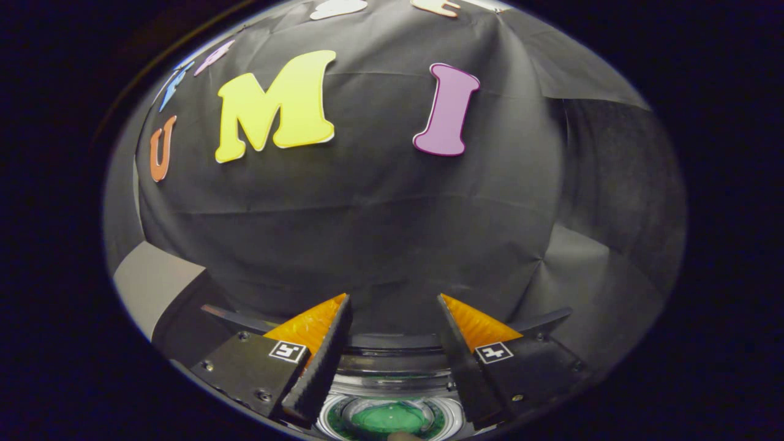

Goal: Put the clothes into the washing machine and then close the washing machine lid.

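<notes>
My gripper is open, its two orange-and-black fingers spread wide with nothing between them. Below and between the fingers lies the washing machine's round opening, with a green floor inside a pale ring. The machine's dark rim curves just beyond the fingertips. I see no clothes between the fingers or around the opening's visible part. A small rounded pale thing peeks up at the near side of the drum; I cannot tell what it is.
The black cloth wall stands close behind the machine. A grey surface shows to the left of the machine.
</notes>
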